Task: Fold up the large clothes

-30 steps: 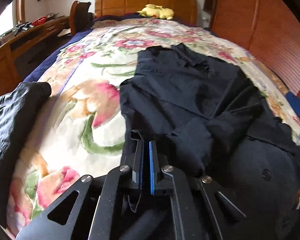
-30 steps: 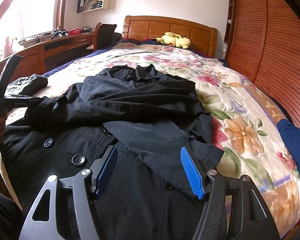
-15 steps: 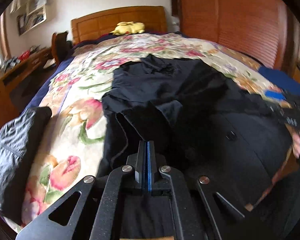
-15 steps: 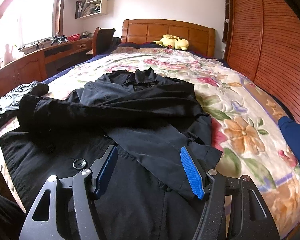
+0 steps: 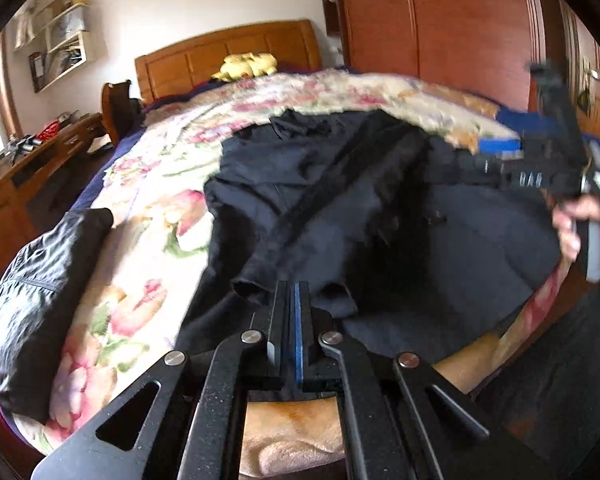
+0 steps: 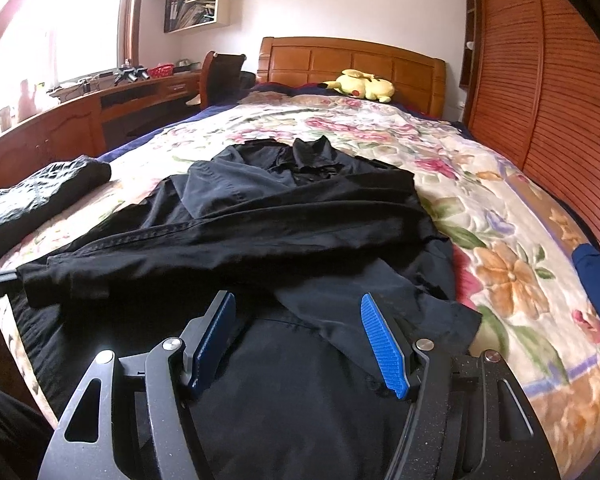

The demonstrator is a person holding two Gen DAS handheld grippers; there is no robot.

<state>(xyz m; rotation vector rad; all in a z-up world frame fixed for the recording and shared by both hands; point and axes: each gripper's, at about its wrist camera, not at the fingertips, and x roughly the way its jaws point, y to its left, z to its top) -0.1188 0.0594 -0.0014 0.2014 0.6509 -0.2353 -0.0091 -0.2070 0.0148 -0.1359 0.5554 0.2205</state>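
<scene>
Left gripper (image 5: 291, 300): my fingers are pressed together on what looks like the cuff of the black coat (image 6: 284, 216); a thin bite, so a tug could slip it free.
Right gripper (image 6: 296, 340): fingers spread wide, holding nothing, hovering over the coat's near hem; if I close blind I may pinch two layers.
Coat: spread on the bed (image 6: 500, 216), sleeves crossed over its front; dragging could bunch it.
Folded dark garment (image 6: 40, 196): near the bed's edge; a swinging sleeve might nudge it.

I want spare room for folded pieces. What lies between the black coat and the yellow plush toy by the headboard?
Only bare floral bedspread between black coat and yellow plush toy, per the right wrist view.
</scene>
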